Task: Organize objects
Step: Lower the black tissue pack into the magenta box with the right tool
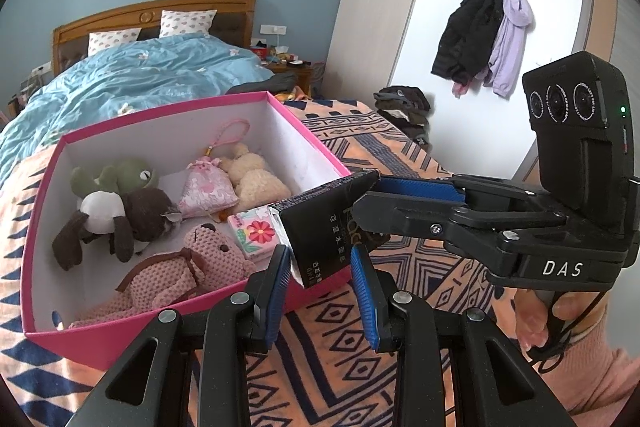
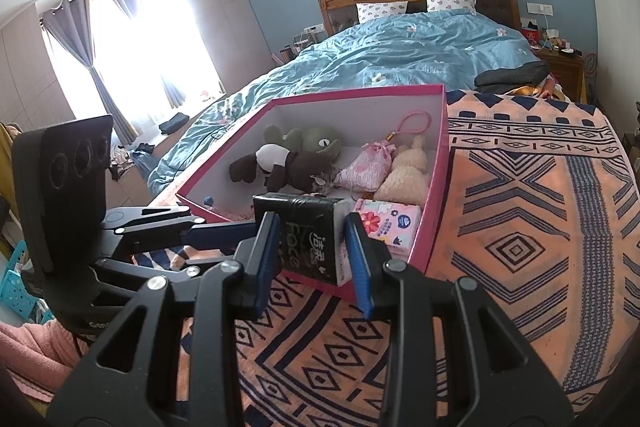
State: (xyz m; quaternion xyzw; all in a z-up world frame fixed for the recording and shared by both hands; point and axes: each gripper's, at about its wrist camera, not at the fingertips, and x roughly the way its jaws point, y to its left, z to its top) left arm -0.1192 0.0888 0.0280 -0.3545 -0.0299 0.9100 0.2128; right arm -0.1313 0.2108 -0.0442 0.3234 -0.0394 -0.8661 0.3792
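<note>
Both grippers clamp one black tissue pack (image 2: 308, 239) at once, over the near corner of the pink box (image 1: 120, 345) on the patterned blanket (image 2: 520, 227). Left gripper (image 1: 322, 281) pinches its lower end, right gripper (image 2: 310, 259) its sides. Probably a two-handed carry to keep the soft pack steady for dropping beside the floral tissue pack (image 1: 256, 233). Plush toys (image 1: 120, 211) and a pink sachet (image 1: 206, 187) fill the rest, so only that corner looks free.

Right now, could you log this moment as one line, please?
right gripper: shut on black tissue pack | left gripper: shut, empty | pack over pink box rim
</note>
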